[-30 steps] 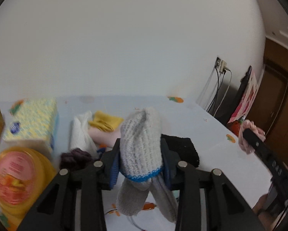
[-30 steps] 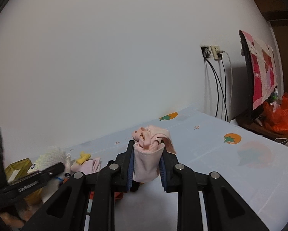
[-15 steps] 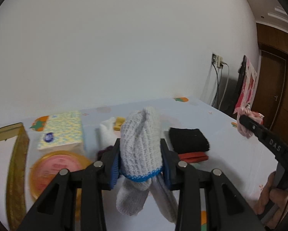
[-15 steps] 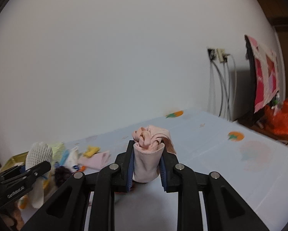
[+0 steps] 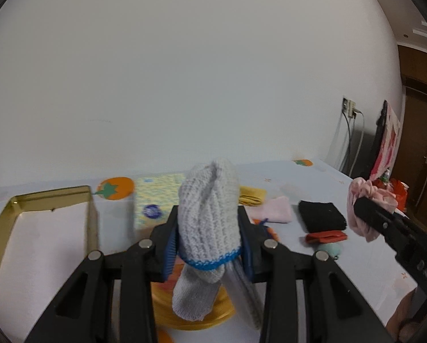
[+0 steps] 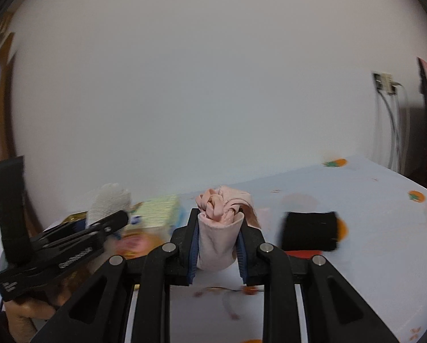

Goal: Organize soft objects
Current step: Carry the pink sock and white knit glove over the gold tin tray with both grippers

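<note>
Tongs (image 5: pixel 209 245) level above table, left clamping white glove (image 5: pixel 207 214).

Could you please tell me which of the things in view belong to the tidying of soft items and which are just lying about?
Part of the job: white knit glove in the left gripper; pink cloth in the right gripper; black folded cloth; yellow cloth; gold tray.

Lying about: tissue pack; round yellow lid; wall cables.

The white knit glove (image 5: pixel 209 214) hides the middle of the yellow round lid (image 5: pixel 190 311) at lower centre. The gold tray (image 5: pixel 50 197) is cut off at left. In the right wrist view, the tissue pack (image 6: pixel 159 210) is blurred.
</note>
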{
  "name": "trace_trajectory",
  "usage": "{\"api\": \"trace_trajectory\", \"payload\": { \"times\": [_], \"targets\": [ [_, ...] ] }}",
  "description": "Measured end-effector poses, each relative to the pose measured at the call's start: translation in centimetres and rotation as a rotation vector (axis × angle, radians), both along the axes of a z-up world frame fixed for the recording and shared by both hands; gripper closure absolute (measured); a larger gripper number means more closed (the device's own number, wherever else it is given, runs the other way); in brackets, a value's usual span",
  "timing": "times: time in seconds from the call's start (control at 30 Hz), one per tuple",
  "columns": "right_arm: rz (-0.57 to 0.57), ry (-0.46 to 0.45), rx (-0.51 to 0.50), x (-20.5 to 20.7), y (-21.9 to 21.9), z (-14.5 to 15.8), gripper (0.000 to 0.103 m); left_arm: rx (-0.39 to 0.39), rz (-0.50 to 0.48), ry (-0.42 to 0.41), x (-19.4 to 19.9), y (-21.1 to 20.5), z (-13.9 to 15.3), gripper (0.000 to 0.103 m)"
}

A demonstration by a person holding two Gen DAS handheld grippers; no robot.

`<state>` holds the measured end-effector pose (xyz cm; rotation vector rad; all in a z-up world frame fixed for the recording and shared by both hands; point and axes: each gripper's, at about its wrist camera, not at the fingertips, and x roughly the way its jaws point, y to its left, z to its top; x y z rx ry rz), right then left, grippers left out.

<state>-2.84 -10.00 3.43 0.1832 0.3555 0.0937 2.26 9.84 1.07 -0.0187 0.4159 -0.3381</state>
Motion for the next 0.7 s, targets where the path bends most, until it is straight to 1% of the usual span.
{"api": "trace_trajectory", "payload": {
  "times": [0.17, 0.23, 0.4, 0.57, 0.7],
  "targets": [
    [0.094, 0.000, -0.007, 0.9, 4.0, 0.2, 0.078, 0.010, 0.072, -0.028, -0.1, 3.0, 0.6, 0.068],
    [0.130, -0.005, -0.011, 1.2, 5.7, 0.3, 0.078, 0.010, 0.123, -0.033, -0.1, 4.9, 0.8, 0.068],
    [0.213, -0.011, -0.011, 2.2, 10.0, 0.3, 0.078, -0.023, 0.214, -0.002, 0.6, 9.1, 0.8, 0.068],
    [0.283, -0.013, 0.002, 3.3, 13.5, 0.3, 0.078, 0.001, 0.318, 0.001, 0.9, 12.3, 0.8, 0.068],
    [0.327, 0.000, 0.030, 4.6, 16.2, 0.4, 0.078, -0.003, 0.383, 0.021, 0.9, 14.2, 0.5, 0.068]
  ]
}}
